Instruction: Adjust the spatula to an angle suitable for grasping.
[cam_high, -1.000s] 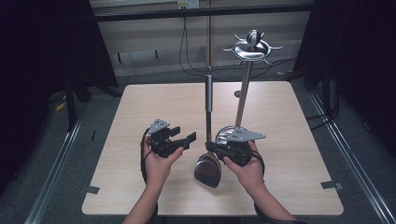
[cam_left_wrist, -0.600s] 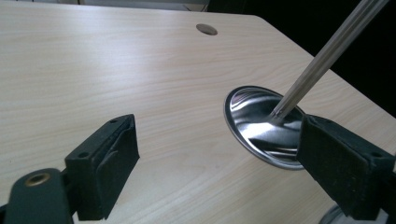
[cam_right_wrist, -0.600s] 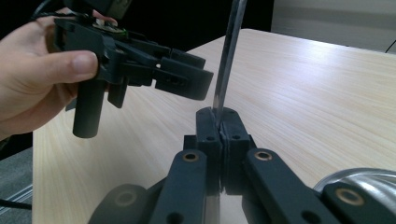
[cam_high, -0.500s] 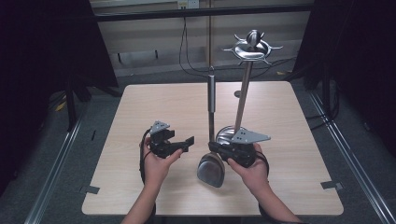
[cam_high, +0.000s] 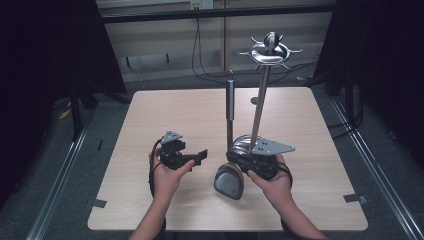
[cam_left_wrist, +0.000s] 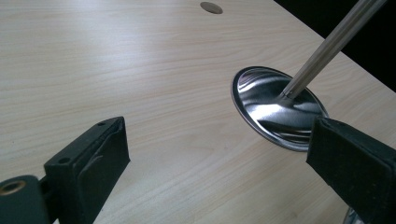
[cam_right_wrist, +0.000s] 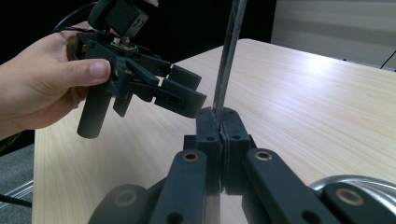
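Observation:
A steel rack stands mid-table: round base (cam_high: 242, 144), slanted pole (cam_high: 260, 100), hook ring on top (cam_high: 270, 50). My right gripper (cam_high: 234, 157) is shut on the thin stem (cam_right_wrist: 229, 60) of a long metal utensil, held upright just left of the pole, with its thick handle (cam_high: 230, 100) up and its rounded head (cam_high: 229, 181) down by the table. My left gripper (cam_high: 200, 156) is held to the left of it, and its jaws have just been opening; nothing is between them. The left gripper view shows the rack's base (cam_left_wrist: 275, 107) and pole (cam_left_wrist: 327, 46) beyond its own jaws.
The pale wooden table (cam_high: 165, 115) has a small round cap (cam_left_wrist: 211, 7) set into it at the far side. Black curtains and cables lie behind the table. The left gripper (cam_right_wrist: 180, 93) hangs close in front of the right gripper's jaws (cam_right_wrist: 222, 121).
The left gripper's jaws have spread wider. The right hand and the upright utensil have drifted slightly to the right.

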